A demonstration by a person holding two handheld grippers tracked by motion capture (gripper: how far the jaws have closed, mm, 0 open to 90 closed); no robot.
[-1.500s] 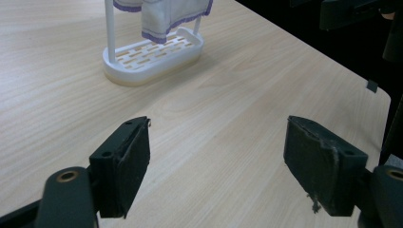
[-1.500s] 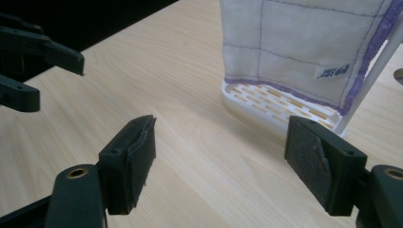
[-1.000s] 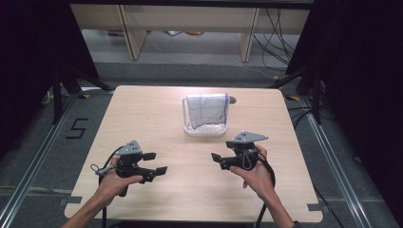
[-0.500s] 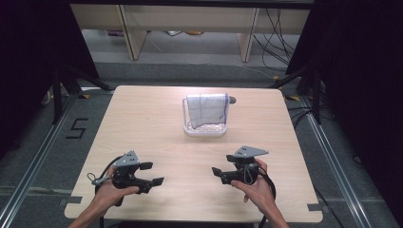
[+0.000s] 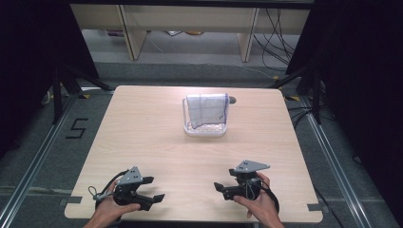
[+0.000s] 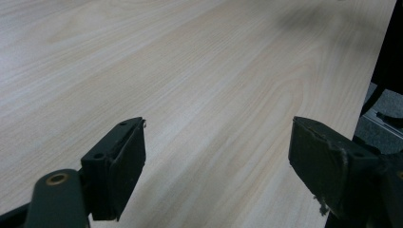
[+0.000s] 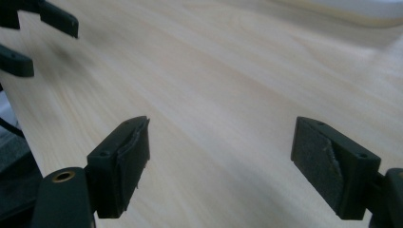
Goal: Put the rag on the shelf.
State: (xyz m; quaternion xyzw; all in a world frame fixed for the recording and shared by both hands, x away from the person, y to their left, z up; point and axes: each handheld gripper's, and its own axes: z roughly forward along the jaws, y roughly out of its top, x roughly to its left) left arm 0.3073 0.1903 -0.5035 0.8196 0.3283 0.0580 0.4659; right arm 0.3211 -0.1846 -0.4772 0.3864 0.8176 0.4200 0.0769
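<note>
Plainly: floor tape mark reads "5"; left gripper and right gripper jaws spread, empty.

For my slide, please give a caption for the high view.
Two open hand-held grippers, left gripper and right gripper, near the table's front edge; a cloth-draped basket behind.

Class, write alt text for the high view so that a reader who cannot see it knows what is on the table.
Two hands hold open black grippers, left gripper and right gripper, low over the near edge of a pale wooden table. Farther back, near the middle, a small white basket holds a white checked cloth draped over its far rim.
</note>
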